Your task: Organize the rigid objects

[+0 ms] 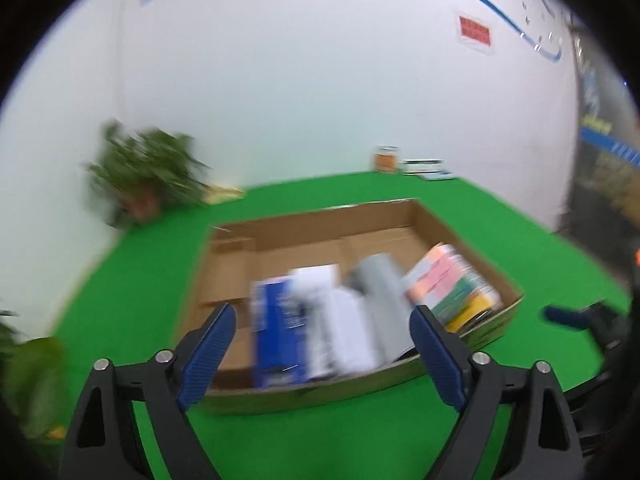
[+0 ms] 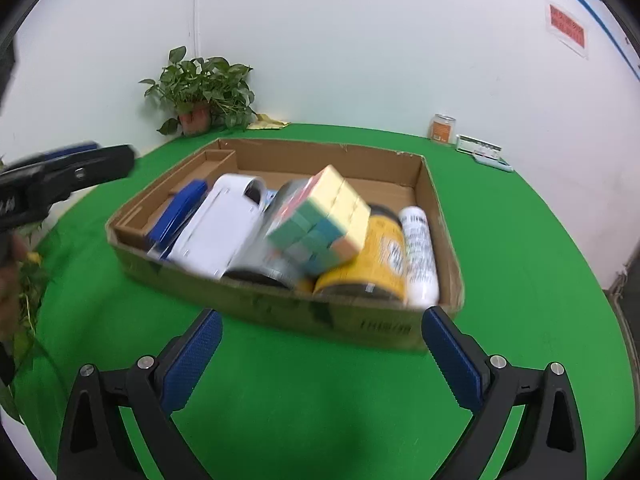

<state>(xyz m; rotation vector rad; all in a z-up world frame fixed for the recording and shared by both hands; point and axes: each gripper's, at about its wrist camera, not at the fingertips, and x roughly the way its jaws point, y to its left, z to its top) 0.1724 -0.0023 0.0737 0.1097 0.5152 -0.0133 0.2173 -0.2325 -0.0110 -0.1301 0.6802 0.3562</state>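
A shallow cardboard box stands on the green table. It holds a blue box, a white box, a tilted colourful puzzle cube on top, a yellow can and a white tube. My right gripper is open and empty, just short of the box's near wall. My left gripper is open too, in front of the blurred blue box and white box, touching neither. The cube lies at the right of the cardboard box.
A potted plant stands at the back left against the white wall. An orange can and flat white packs sit at the back right. More leaves hang at the left edge. The left gripper's arm reaches in from the left.
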